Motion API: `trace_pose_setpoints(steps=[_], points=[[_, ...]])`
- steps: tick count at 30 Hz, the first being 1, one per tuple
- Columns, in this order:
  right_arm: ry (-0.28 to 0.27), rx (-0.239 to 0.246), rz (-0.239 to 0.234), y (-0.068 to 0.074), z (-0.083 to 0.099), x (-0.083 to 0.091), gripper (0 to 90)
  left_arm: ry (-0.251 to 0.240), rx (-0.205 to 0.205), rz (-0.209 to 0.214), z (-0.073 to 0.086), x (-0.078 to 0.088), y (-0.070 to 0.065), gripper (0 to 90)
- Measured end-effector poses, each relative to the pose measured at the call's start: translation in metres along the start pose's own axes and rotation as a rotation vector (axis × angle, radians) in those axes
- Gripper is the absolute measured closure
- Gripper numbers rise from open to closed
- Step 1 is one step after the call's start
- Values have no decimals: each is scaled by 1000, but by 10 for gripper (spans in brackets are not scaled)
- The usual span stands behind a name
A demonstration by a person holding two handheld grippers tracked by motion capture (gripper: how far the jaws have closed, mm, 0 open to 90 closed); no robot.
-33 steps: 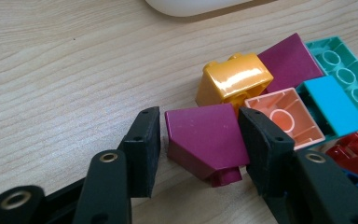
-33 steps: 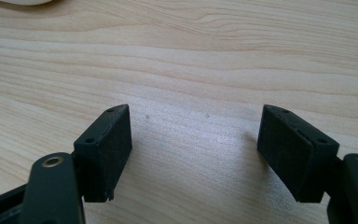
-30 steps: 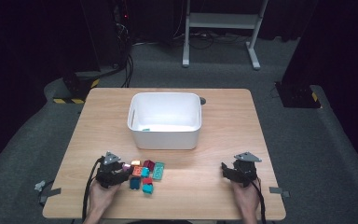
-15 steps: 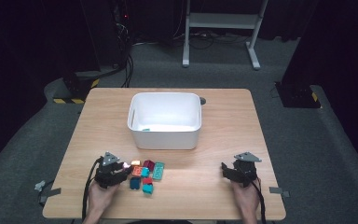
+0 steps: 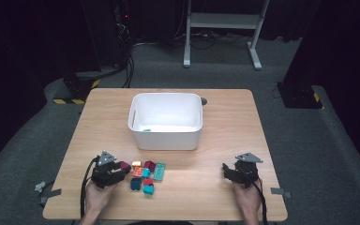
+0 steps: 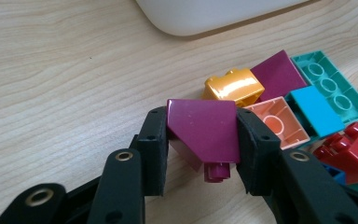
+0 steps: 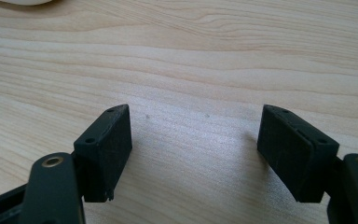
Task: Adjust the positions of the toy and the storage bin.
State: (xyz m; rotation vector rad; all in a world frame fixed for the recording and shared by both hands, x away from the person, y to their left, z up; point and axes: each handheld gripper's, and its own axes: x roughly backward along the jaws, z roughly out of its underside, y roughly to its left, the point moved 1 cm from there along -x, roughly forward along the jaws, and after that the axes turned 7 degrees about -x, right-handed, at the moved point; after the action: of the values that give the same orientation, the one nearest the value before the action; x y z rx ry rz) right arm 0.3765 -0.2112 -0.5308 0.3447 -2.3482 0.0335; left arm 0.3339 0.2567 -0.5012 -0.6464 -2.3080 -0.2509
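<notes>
My left gripper (image 6: 203, 122) is shut on a purple sloped brick (image 6: 203, 128); its jaws have just been closing and both pads press the brick's sides just above the table. In the high view the left gripper (image 5: 122, 168) sits at the left edge of a small pile of bricks (image 5: 146, 176). Just past the held brick lie an orange brick (image 6: 233, 86), a salmon brick (image 6: 277, 123), a second purple brick (image 6: 279, 74) and a teal plate (image 6: 331, 84). My right gripper (image 7: 193, 140) stands open over bare wood, at the front right (image 5: 227, 169).
A white bin (image 5: 166, 136) stands mid-table behind the pile, its lower wall (image 6: 214, 14) close ahead of the left jaws. A cyan brick (image 6: 314, 109) and a red brick (image 6: 354, 149) lie at the pile's right. The wooden table (image 5: 215, 154) is bordered by grey floor.
</notes>
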Motion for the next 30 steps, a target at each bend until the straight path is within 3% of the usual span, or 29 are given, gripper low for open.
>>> trace_pose_setpoints(steps=[7, 20, 30], points=[[0, 0, 0, 0, 0, 0, 261, -17, -18, -3, -6, 12, 3, 586], [0, 0, 0, 0, 0, 0, 261, -31, -15, 3, -21, 26, 14, 586], [0, -1, 0, 0, 0, 0, 266, -28, -35, 32, -37, 30, 14, 586]])
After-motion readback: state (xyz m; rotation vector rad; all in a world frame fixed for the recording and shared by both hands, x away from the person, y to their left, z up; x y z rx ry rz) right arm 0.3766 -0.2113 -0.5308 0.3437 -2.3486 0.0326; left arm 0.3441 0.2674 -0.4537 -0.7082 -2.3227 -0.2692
